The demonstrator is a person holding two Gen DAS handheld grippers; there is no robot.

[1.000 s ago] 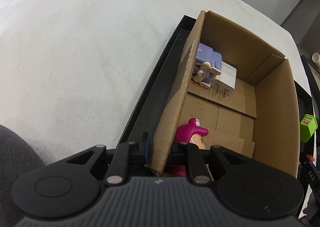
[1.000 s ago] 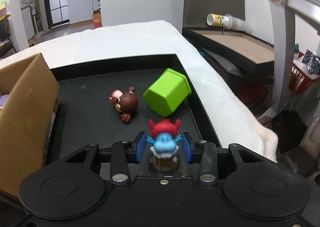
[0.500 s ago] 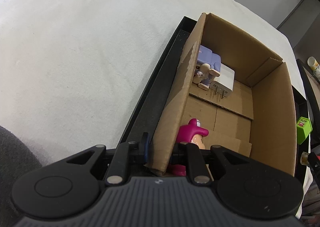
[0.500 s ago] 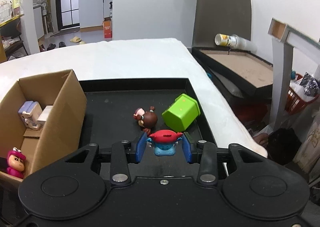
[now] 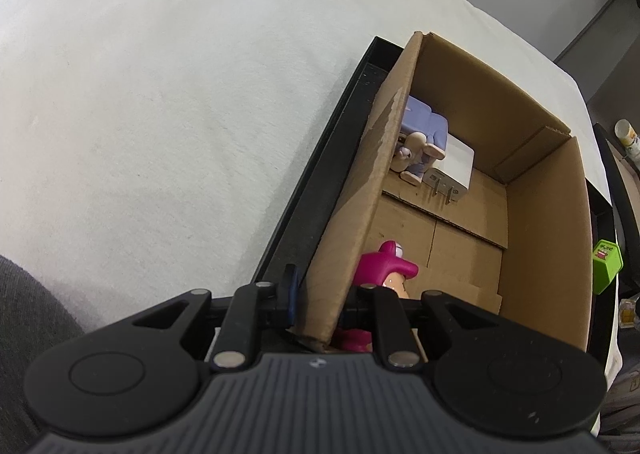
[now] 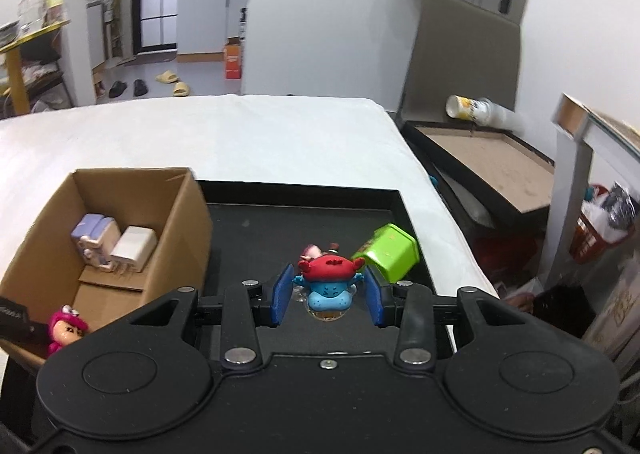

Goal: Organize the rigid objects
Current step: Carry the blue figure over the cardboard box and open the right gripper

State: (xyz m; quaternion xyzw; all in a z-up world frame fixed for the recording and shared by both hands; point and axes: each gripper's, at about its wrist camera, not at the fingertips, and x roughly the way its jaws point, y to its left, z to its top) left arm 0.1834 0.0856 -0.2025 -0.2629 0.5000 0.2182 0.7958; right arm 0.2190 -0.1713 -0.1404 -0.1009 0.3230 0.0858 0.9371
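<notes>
My right gripper (image 6: 327,294) is shut on a red and blue crab figure (image 6: 329,280) and holds it above the black tray (image 6: 256,230). My left gripper (image 5: 320,294) is shut on the near wall of the cardboard box (image 5: 348,222), one finger outside and one inside. In the box lie a pink figure (image 5: 382,260), a purple figure (image 5: 420,138) and a white charger (image 5: 454,168). The box also shows in the right wrist view (image 6: 188,222). A green cube (image 6: 390,252) and a brown figure (image 6: 314,252) lie on the tray behind the crab.
The tray sits on a white cloth-covered table (image 5: 160,114). The green cube shows right of the box in the left wrist view (image 5: 606,264). A second tray with a cup (image 6: 476,112) stands beyond the table's right edge.
My right gripper has risen and pulled back with the crab figure, bringing the box into its view. My left gripper keeps its hold on the box wall.
</notes>
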